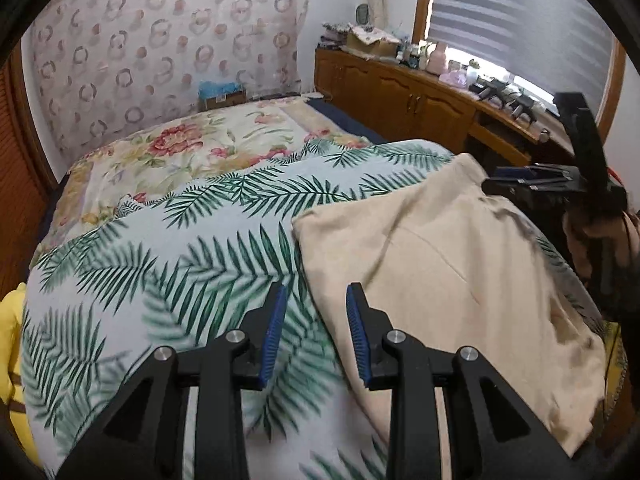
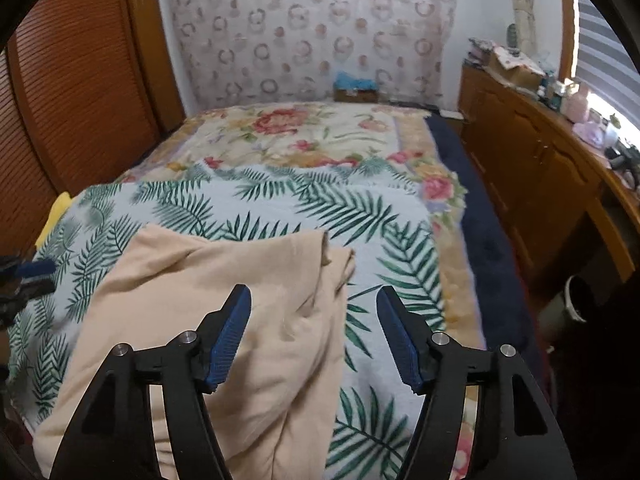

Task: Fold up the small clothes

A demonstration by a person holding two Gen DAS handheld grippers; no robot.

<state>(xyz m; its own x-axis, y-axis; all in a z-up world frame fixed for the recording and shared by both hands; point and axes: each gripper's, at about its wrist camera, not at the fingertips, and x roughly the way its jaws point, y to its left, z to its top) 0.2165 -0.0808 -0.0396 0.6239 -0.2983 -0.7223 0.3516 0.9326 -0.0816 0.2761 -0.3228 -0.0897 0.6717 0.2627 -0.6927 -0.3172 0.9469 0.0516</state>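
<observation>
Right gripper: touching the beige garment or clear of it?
Cannot tell. In the right wrist view the right gripper stands open above the beige garment; nothing lies between its pads, but no gap below the fingers shows plainly.

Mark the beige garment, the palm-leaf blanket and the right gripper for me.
beige garment (image 2: 256,344): right wrist view, middle of the folded cloth.
palm-leaf blanket (image 1: 192,248): left wrist view, bare leaf-printed area left of the garment.
right gripper (image 2: 314,336): right wrist view, midway between its open fingertips.
</observation>
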